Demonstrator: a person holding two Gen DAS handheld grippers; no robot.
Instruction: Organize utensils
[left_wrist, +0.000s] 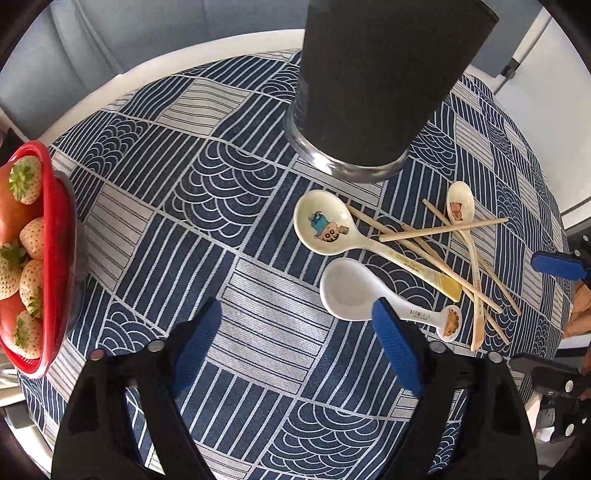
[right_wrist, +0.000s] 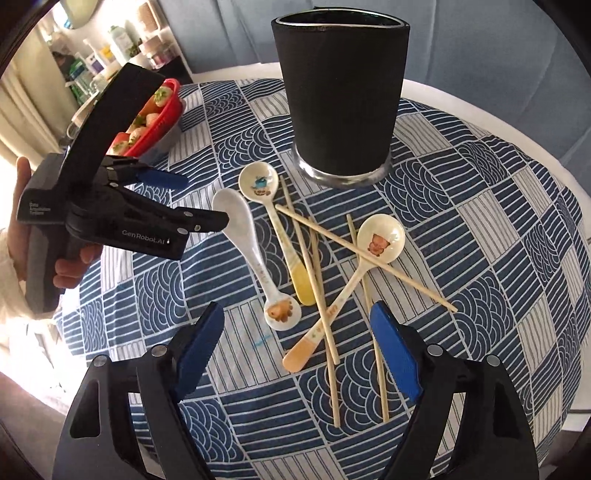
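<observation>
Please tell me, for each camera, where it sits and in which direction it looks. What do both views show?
Left wrist: sits on the left gripper, looks steeply down at the tablecloth; own open jaws show.
Right wrist: sits on the right gripper, looks down at the chopsticks; own open jaws, the left gripper and the hand holding it show.
Shared: black cup, three spoons, strawberry bowl.

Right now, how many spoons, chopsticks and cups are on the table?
Spoons: 3, a white one, a blue-cartoon one, a bear one
Chopsticks: 4, one crossing the rest
Black cup: 1
Total: 8
</observation>
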